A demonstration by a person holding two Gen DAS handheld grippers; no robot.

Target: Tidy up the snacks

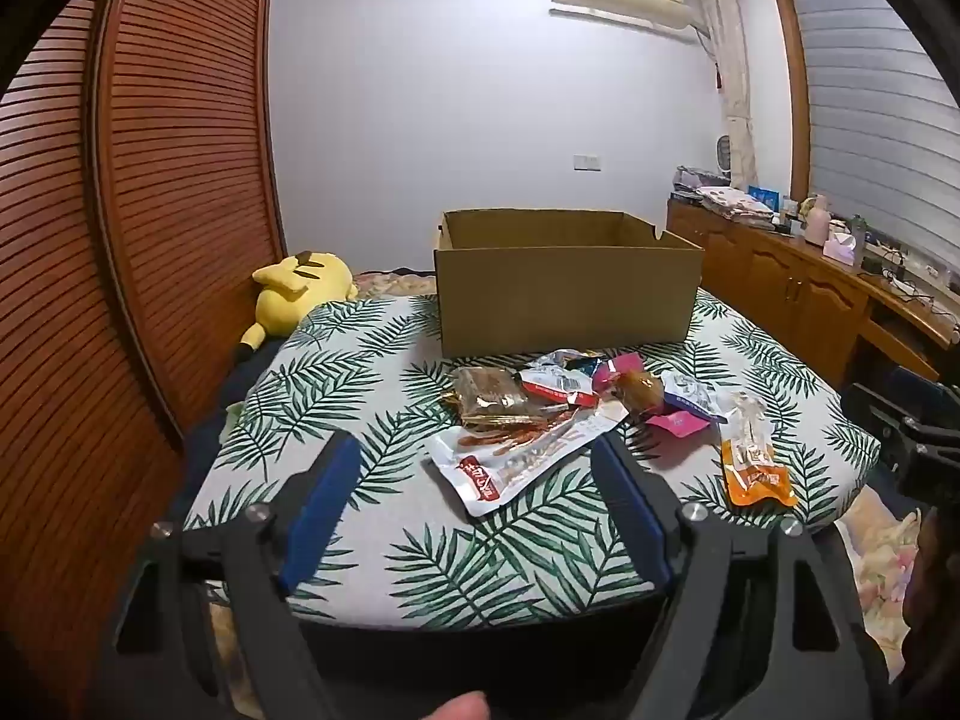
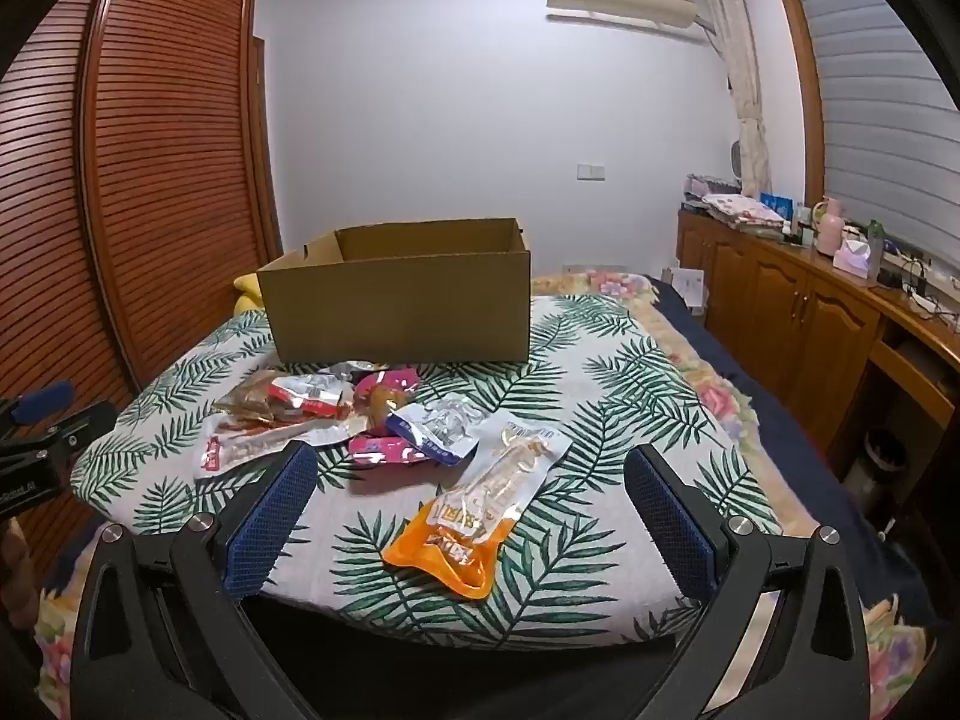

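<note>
A yellow plush toy [image 1: 298, 288] was seen by the far left corner of the bed, next to the brown slatted wardrobe [image 1: 150, 192]. A leaf-print cover [image 1: 360, 384] was spread over the bed. An open cardboard box [image 1: 567, 282] was set near the far edge of the cover.

Just in front of the box, a pile of snack packs [image 1: 576, 390] was heaped in the middle of the cover. A long white and red pack [image 1: 516, 459] was laid at the near side of the pile. An orange and clear pack [image 2: 480, 504] was laid apart from the pile, closer to the near right edge of the cover.

The left tongs [image 1: 477, 474] were held wide apart over the near edge, with nothing between them, and the white and red pack was seen just ahead. The right tongs [image 2: 471, 480] were also held wide apart and empty, with the orange pack between the blue pads [image 2: 672, 516] in view.

A wooden cabinet [image 2: 798, 312] with bottles on top was seen along the right wall.
</note>
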